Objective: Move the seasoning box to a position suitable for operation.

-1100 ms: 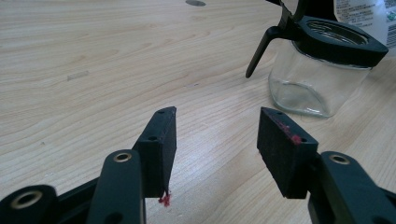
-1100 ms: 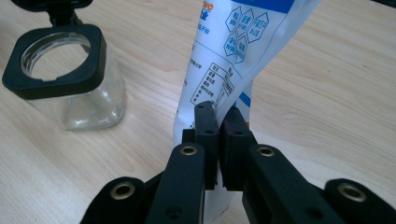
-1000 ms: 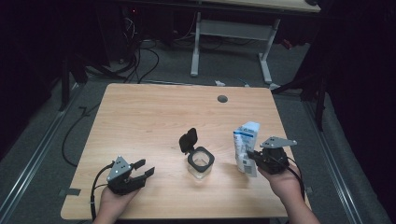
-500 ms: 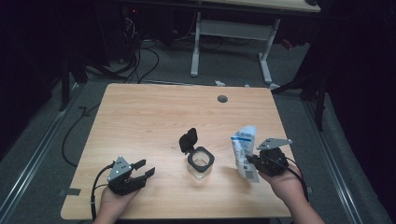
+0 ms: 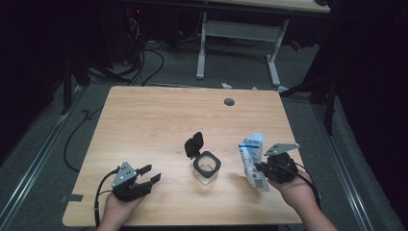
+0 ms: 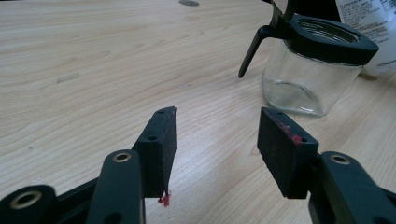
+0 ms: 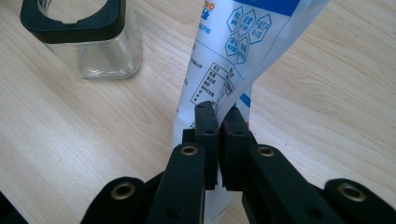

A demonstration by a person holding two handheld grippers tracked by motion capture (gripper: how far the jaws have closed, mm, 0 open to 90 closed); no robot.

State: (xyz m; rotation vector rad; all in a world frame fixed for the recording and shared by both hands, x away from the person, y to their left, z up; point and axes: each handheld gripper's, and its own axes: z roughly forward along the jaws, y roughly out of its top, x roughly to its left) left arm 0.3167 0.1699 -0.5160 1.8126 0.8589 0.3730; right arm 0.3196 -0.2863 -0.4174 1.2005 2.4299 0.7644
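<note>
At a pale wooden table [image 5: 159, 120], we see a person working with a hand-held gripper in each hand. The right gripper [image 5: 260, 169], at the table's near right corner, has its jaws clenched on a white and blue pouch [image 5: 252, 159]. In the right gripper view, the two black pads [image 7: 207, 126] pinch a fold of the pouch [image 7: 233, 56] tight between them, and the printed packet rises above the jaws, leaning a little to one side. The pouch's lower end sits at the tabletop, just beside the hand.

Near the pouch, toward the middle of the table's front half, stands a clear glass jar [image 5: 207, 168] with a black square collar; its black flip lid [image 5: 194, 144] stands open and tilted back. In the left gripper view the jar [image 6: 308, 70] looks empty, with the pouch just behind it.

The left gripper [image 5: 149, 176] rests at the near left of the table, well apart from the jar. Its jaws stand released, with bare wood showing between the pads [image 6: 161, 144], which carry small red marks. A small round grommet [image 5: 229, 101] sits in the table's far side.
</note>
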